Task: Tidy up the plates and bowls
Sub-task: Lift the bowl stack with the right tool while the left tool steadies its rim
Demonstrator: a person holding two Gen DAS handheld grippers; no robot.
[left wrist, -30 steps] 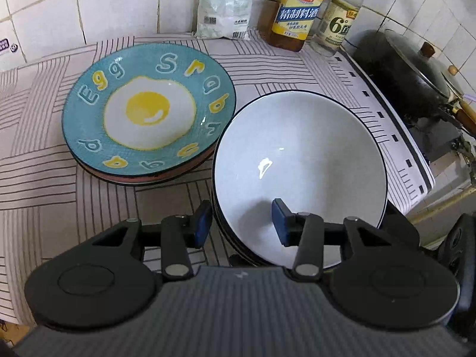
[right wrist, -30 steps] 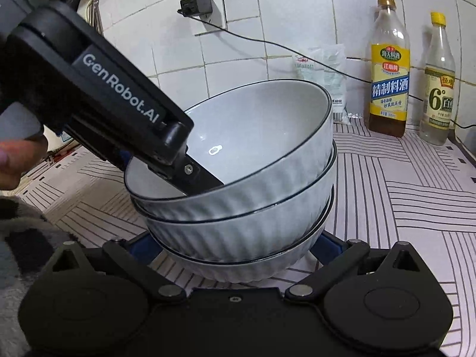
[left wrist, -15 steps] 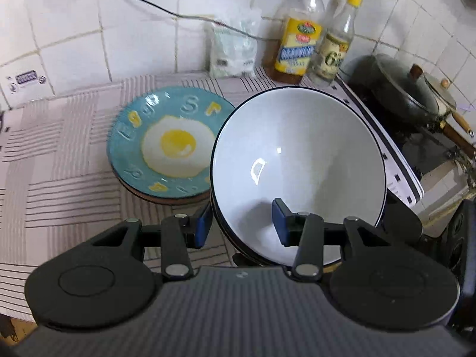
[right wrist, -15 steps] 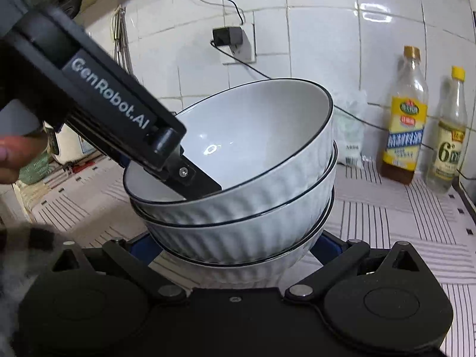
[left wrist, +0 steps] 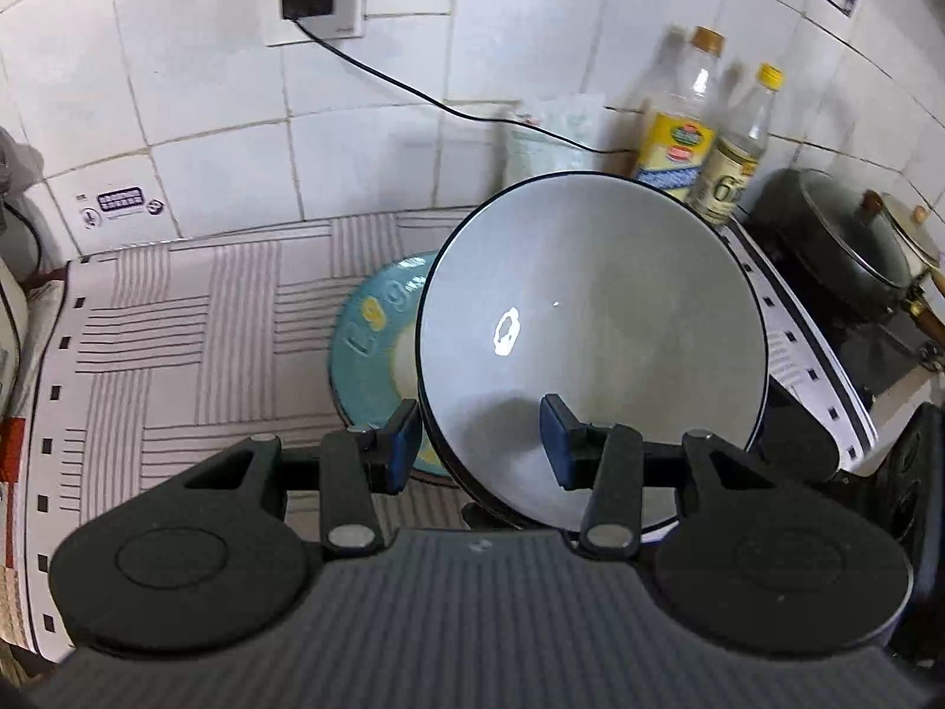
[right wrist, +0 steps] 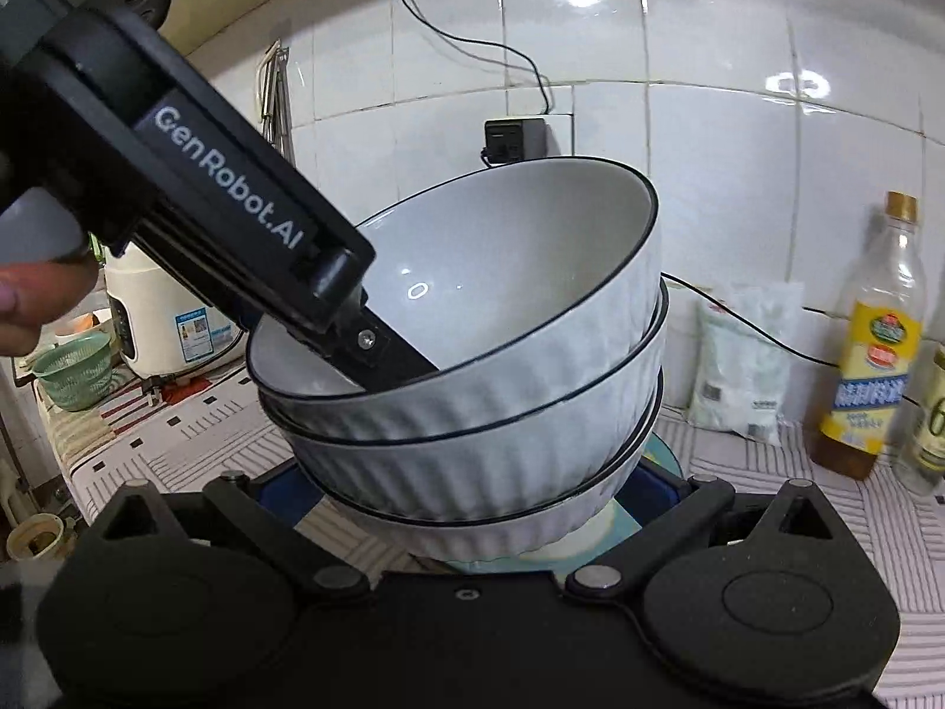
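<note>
A stack of three white ribbed bowls with dark rims (right wrist: 472, 431) is held in the air above the teal egg plate (left wrist: 369, 348), which also shows under the stack in the right wrist view (right wrist: 596, 537). My left gripper (left wrist: 481, 449) is shut on the near rim of the stack, one finger inside the top bowl (left wrist: 590, 319), one outside. My right gripper (right wrist: 466, 502) is shut on the bottom bowl from both sides; its fingertips are mostly hidden behind the bowl. The left gripper's body (right wrist: 195, 201) crosses the right wrist view.
Two bottles (left wrist: 679, 124) and a white bag (left wrist: 555, 130) stand against the tiled wall. A dark lidded pan (left wrist: 838, 242) sits on the stove at right. A rice cooker (right wrist: 165, 325) and a green basket (right wrist: 74, 372) stand at left. The striped mat (left wrist: 195, 319) covers the counter.
Both grippers have lifted the bowl stack off the counter and carried it left, over the teal plate, which it now largely covers.
</note>
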